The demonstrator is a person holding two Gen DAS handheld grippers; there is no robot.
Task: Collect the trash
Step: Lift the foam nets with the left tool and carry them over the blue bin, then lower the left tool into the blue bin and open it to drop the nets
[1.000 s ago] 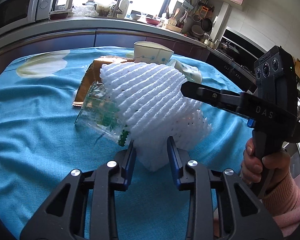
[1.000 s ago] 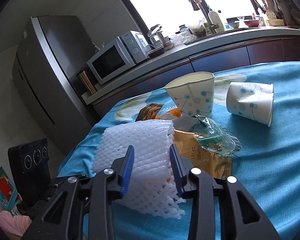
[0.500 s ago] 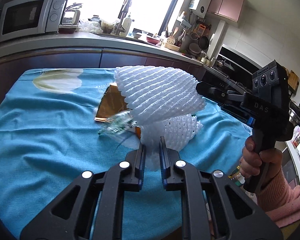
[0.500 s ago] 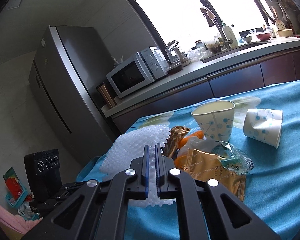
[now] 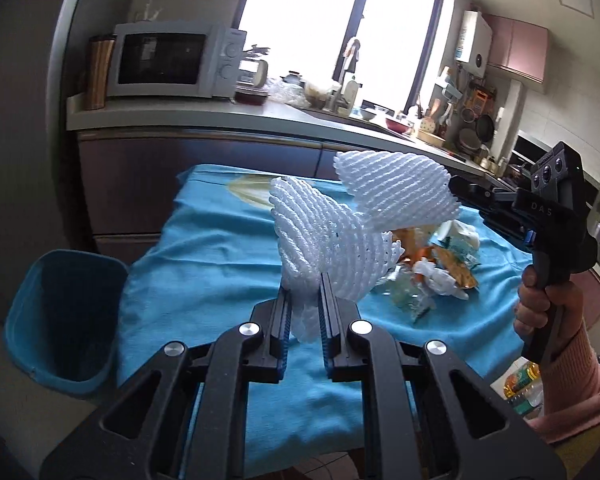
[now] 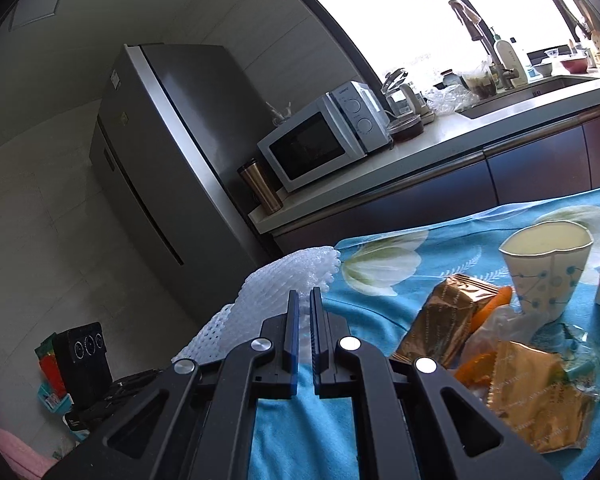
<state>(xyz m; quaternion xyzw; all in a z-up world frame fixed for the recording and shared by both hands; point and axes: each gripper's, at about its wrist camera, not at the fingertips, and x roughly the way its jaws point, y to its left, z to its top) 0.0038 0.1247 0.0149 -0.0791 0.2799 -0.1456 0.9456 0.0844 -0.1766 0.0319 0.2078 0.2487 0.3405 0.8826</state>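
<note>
— How do the two grippers stand?
— The left gripper (image 5: 304, 280) has just been closing, white foam net pinched between its fingers (image 5: 284, 300).
— And the right gripper (image 6: 305, 294)?
— Nearly shut on net too (pink sleeve (image 5: 576, 376) behind it).

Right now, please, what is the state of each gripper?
Left gripper: closed on a white foam net.
Right gripper: closed on another white foam net.

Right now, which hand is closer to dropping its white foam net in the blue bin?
Probably left: the left gripper holds a foam net nearer the blue bin; the right gripper holds its net above the table.
</note>
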